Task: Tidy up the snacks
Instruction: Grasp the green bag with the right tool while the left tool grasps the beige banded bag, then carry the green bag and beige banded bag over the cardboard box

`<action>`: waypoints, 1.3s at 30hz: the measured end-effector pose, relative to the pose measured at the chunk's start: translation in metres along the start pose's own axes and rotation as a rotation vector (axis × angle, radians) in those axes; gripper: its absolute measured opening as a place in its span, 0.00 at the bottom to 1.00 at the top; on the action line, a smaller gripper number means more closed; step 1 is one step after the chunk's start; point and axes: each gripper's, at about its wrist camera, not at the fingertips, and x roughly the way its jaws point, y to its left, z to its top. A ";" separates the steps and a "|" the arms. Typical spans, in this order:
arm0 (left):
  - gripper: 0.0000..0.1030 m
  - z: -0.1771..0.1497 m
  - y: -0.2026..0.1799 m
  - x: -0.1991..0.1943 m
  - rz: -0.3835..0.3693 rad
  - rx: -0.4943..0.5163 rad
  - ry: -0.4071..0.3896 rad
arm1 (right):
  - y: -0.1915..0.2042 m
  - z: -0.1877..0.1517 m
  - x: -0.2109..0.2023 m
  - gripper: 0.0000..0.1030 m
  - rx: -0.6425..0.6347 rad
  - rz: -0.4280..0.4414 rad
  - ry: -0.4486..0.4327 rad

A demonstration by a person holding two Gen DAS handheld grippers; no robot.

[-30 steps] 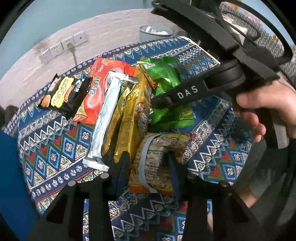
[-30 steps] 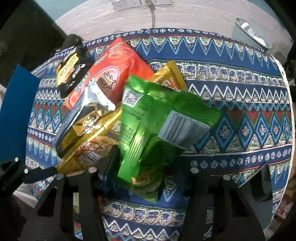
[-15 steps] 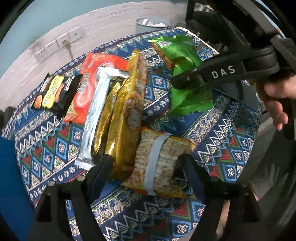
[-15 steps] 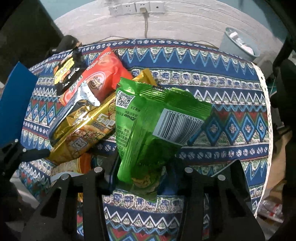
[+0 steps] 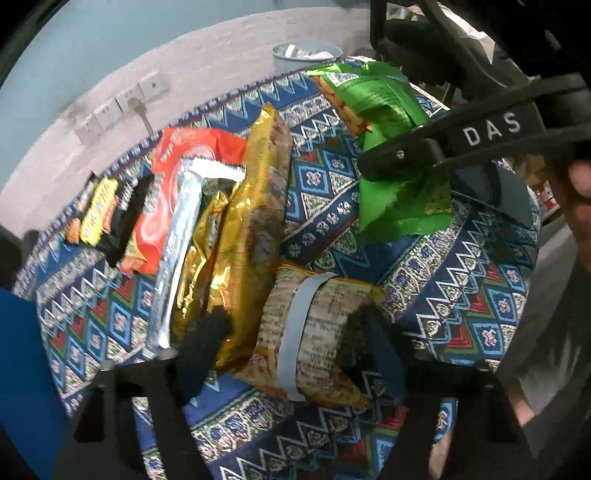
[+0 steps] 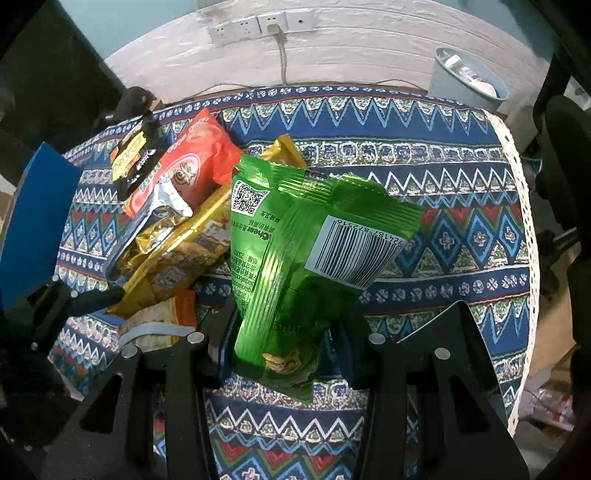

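The right gripper holds the green packet clamped above the cloth, while the left gripper, jaws closing, straddles the banded orange pack, seemingly not yet pinching it; next comes setting the green one beside the row.

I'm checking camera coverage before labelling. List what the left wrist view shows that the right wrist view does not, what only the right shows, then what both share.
Only the left wrist view: the person's hand on the right gripper's black body, and the left gripper, jaws closing around the taped yellow packet.

Only the right wrist view: the green bag's barcode and the right gripper's pads pinching its lower end.

Both: green bag, red packet, gold packet, silver wrapper, black-and-yellow packet, patterned tablecloth, wall sockets, bin.
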 end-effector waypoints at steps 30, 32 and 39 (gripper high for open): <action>0.20 -0.022 0.050 -0.103 0.102 -0.184 -0.204 | 0.054 0.000 -0.052 0.43 -0.138 -0.011 -0.117; 0.20 -0.024 0.056 -0.109 0.114 -0.203 -0.215 | 0.060 0.001 -0.055 0.43 -0.147 -0.007 -0.126; 0.20 -0.034 0.075 -0.136 0.168 -0.249 -0.267 | 0.083 0.003 -0.064 0.43 -0.188 0.013 -0.151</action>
